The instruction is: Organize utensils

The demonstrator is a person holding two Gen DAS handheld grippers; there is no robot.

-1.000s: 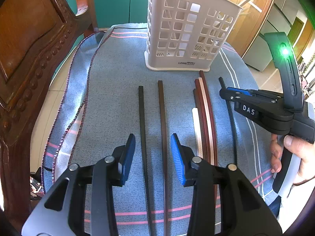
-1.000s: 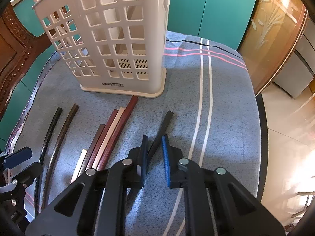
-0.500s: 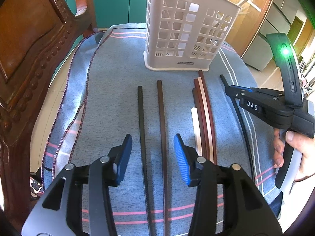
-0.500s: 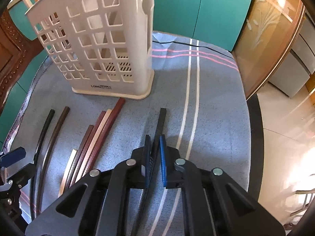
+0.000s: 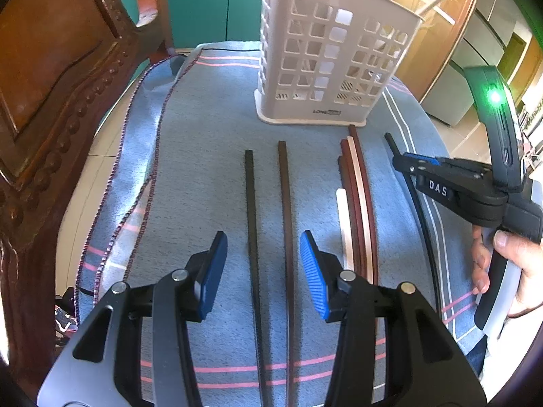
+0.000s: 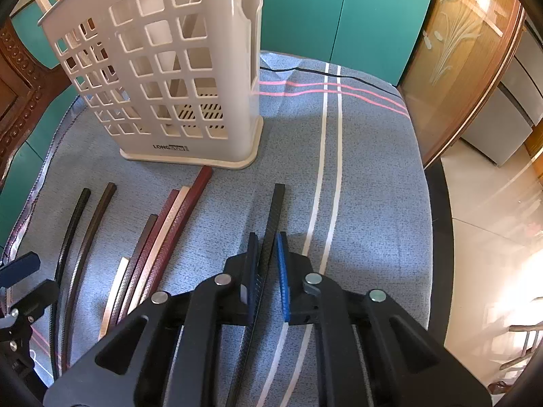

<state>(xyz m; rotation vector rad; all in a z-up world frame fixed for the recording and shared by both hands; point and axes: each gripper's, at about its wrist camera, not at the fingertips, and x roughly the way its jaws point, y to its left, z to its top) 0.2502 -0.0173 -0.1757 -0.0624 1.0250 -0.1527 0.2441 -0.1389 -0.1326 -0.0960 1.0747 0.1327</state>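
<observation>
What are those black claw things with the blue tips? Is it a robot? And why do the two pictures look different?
It is not a robot. A person holds a grabbing tool in each hand, and each tool has two fingers with blue pads. A small camera sits on each tool and looks forward along its fingers, so you get one picture per tool.

In the left tool's picture, the left gripper is open above two dark sticks on the blue striped cloth, gripping neither. You can also see the person's hand holding the other tool.

In the right tool's picture, the right gripper is closed on a black stick.

More sticks, red-brown and pale, lie side by side on the cloth. Behind them stands a cream basket with square holes, probably where the sticks will go.
</observation>
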